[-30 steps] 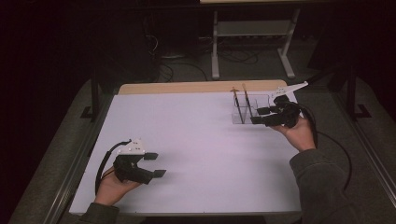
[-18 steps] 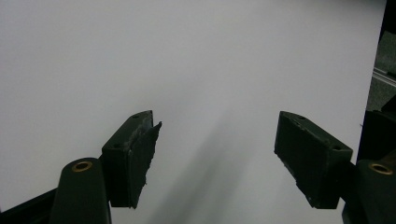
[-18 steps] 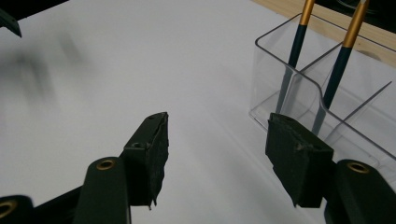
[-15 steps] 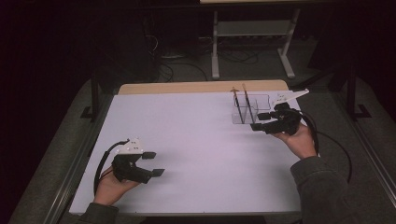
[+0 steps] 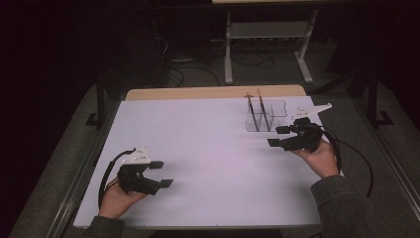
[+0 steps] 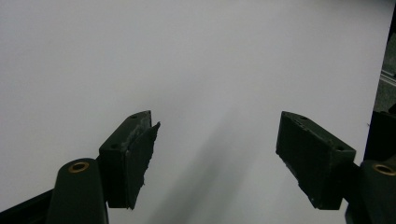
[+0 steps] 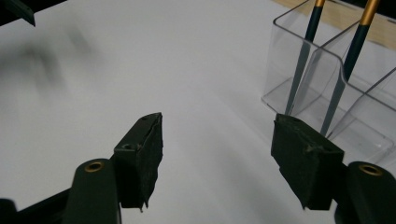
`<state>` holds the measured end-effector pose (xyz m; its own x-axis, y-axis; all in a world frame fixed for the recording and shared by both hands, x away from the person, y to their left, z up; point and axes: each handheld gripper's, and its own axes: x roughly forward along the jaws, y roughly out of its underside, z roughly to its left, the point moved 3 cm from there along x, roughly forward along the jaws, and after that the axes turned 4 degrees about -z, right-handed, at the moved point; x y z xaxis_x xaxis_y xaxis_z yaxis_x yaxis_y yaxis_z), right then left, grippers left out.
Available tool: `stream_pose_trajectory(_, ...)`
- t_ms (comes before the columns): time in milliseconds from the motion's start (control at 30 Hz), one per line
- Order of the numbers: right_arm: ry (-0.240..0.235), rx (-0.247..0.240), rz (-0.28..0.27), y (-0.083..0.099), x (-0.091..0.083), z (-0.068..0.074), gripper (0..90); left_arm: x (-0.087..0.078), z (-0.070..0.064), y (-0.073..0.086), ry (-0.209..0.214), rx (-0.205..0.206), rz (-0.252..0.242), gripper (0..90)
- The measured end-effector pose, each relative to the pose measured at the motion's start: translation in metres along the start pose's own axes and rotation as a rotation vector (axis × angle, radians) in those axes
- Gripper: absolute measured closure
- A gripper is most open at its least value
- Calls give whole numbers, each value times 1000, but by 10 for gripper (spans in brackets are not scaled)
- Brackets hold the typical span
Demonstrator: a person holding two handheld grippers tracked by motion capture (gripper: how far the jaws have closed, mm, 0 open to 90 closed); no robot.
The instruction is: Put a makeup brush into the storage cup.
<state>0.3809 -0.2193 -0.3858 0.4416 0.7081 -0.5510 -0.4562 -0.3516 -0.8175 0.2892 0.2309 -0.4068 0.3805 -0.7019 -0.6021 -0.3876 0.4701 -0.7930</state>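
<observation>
A: What's the right tool [image 5: 279, 136] doing?

B: Its jaws are spread wide and hold nothing. It hangs just above the white table [image 5: 208, 148], and the clear organizer [image 5: 266, 115] stands just ahead of it, a little to one side; in the right gripper view the organizer [image 7: 327, 79] sits ahead of the far jaw, near but not touching.

A: And what's in that organizer?

B: Two thin dark pens [image 7: 306, 56] with gold bands lean in it, one in each of two neighbouring compartments nearest the tool. The other compartments look empty, as far as I can tell through the clear walls.

A: So if a pen is wanted next?

B: I'd judge it best to bring the tool over the rim, line one jaw on each side of a single pen shaft, high up where it clears the wall, and close gently. Pinching low risks catching the plastic partition and tipping the whole organizer.

A: The left tool [image 5: 161, 173]?

B: Spread wide too, empty, over bare table well away from the organizer, as the left gripper view [image 6: 215, 140] shows. It could steady the organizer if it slides.
</observation>
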Motion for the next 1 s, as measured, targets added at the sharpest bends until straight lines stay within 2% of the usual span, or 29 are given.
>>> stream_pose_trajectory(367,-13,9,-11,10,-2,8,302,-2,2,1,-5,-5,3,257)
stream_pose_trajectory(567,-11,3,-23,12,-4,14,298,-3,2,2,-9,-18,-5,253)
stream_pose_trajectory(800,-12,-5,-26,16,-6,19,291,-5,4,2,-17,-8,-3,251)
stream_pose_trajectory(1000,-6,-1,-25,21,-7,22,282,-4,4,3,-21,-16,-3,248)
